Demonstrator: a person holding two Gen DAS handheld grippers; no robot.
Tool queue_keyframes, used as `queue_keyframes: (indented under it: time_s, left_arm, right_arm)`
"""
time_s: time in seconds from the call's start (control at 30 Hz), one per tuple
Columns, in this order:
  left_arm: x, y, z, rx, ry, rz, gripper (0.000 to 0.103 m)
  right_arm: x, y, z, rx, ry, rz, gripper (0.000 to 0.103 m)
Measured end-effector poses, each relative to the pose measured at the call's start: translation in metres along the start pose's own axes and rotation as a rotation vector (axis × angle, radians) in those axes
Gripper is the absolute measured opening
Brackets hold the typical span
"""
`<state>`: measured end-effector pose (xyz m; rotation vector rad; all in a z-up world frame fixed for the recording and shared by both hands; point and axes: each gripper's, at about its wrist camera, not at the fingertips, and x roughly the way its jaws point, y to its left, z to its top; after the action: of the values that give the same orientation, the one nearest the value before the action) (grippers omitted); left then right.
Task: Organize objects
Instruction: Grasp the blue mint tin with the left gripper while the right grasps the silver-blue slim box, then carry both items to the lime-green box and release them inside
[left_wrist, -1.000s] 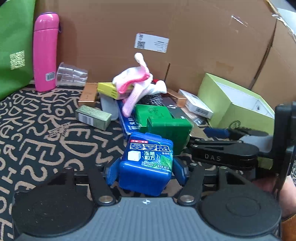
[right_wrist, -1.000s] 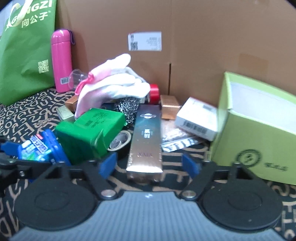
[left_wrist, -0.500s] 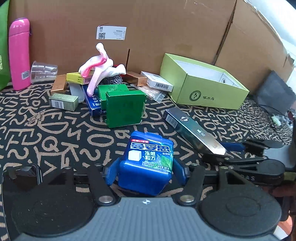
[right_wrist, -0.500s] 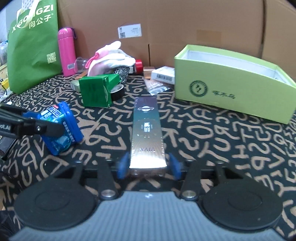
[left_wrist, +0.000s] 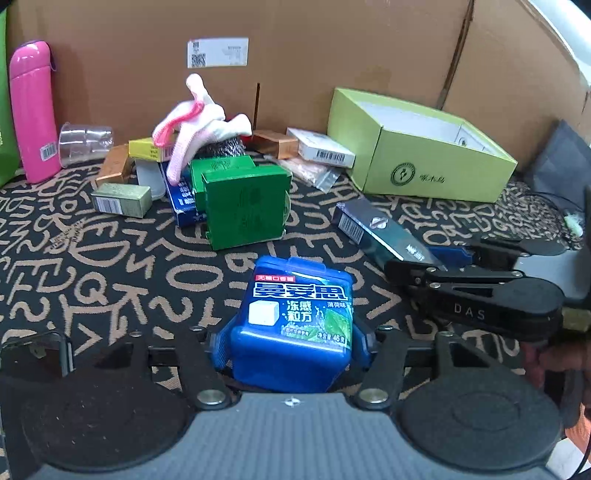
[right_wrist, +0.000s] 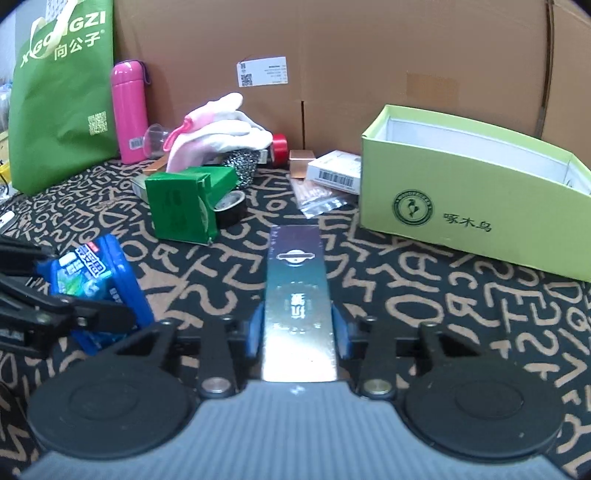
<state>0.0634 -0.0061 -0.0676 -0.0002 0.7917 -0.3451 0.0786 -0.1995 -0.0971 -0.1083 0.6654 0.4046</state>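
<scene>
Clutter count first: one blue mint box (left_wrist: 300, 317), one long dark box (right_wrist: 298, 295), one green carton (left_wrist: 243, 206), one lime-green open box (right_wrist: 476, 206), one pink bottle (right_wrist: 129, 110), one pair of white-and-pink gloves (left_wrist: 195, 125), one clear plastic cup (left_wrist: 83, 144) lying on its side, one steel scrubber (right_wrist: 242, 164), one roll of black tape (right_wrist: 231, 206), and a handful of small boxes I can't count cleanly (they overlap in the pile).

Everything sits on a black mat with tan letter doodles (right_wrist: 424, 295), backed by big cardboard panels (left_wrist: 332, 48). A green shopping bag (right_wrist: 62, 103) leans at the far left next to the pink bottle.

Left gripper (left_wrist: 290, 347) is clamped on the blue mint box, both blue pads pressing its sides, box upright with the label facing the camera, close above the mat in front of the green carton. Right gripper (right_wrist: 298, 332) is squeezed onto the near end of the long dark box, which points straight ahead along the fingers toward the pile, with the lime-green box off to its right. The two grippers are side by side, each visible at the edge of the other's view.
</scene>
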Motion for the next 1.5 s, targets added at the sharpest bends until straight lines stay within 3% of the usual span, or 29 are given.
queue_keyframes:
  time_s: [0.17, 0.33, 0.47, 0.63, 0.77, 0.87, 1.0, 1.2, 1.27, 1.3, 1.33, 1.37, 1.43, 1.5]
  left_arm:
    - [-0.001, -0.006, 0.007, 0.01, -0.005, -0.024, 0.061]
    - [-0.022, -0.021, 0.032, 0.039, -0.074, -0.134, 0.06]
    - [-0.03, -0.043, 0.071, 0.098, -0.157, -0.193, 0.061]
    - [-0.016, -0.069, 0.127, 0.108, -0.227, -0.229, 0.061]
    - [0.014, -0.087, 0.172, 0.069, -0.252, -0.248, 0.061]
    - [0.045, -0.101, 0.195, 0.06, -0.243, -0.224, 0.061]
    - [0.087, -0.112, 0.21, 0.071, -0.216, -0.175, 0.061]
    - [0.133, -0.112, 0.212, 0.064, -0.153, -0.16, 0.061]
    - [0.143, -0.108, 0.21, 0.031, -0.162, -0.168, 0.076]
    - [0.147, -0.107, 0.21, 0.026, -0.159, -0.164, 0.089]
    - [0.149, -0.107, 0.209, 0.029, -0.163, -0.166, 0.089]
    - [0.15, -0.107, 0.208, 0.035, -0.164, -0.161, 0.089]
    - [0.143, -0.108, 0.207, 0.047, -0.17, -0.163, 0.089]
    - [0.13, -0.105, 0.215, 0.05, -0.2, -0.169, 0.089]
  right_arm:
    - [-0.009, 0.001, -0.005, -0.015, -0.02, -0.002, 0.038]
    - [-0.051, -0.009, 0.002, -0.003, -0.08, 0.02, 0.038]
    - [-0.081, -0.03, 0.026, 0.007, -0.153, -0.017, 0.038]
    - [-0.091, -0.069, 0.07, 0.022, -0.22, -0.128, 0.038]
    - [-0.076, -0.104, 0.102, 0.049, -0.241, -0.228, 0.038]
    - [-0.048, -0.132, 0.12, 0.087, -0.204, -0.276, 0.038]
    - [-0.007, -0.162, 0.129, 0.156, -0.134, -0.271, 0.038]
    - [0.034, -0.185, 0.127, 0.2, -0.077, -0.248, 0.038]
    - [0.047, -0.189, 0.126, 0.192, -0.055, -0.251, 0.038]
    - [0.055, -0.191, 0.124, 0.185, -0.037, -0.252, 0.042]
    - [0.062, -0.193, 0.123, 0.179, -0.017, -0.248, 0.057]
    - [0.067, -0.195, 0.121, 0.179, 0.007, -0.252, 0.062]
    - [0.069, -0.199, 0.12, 0.168, 0.024, -0.274, 0.062]
    - [0.055, -0.2, 0.121, 0.165, -0.013, -0.282, 0.066]
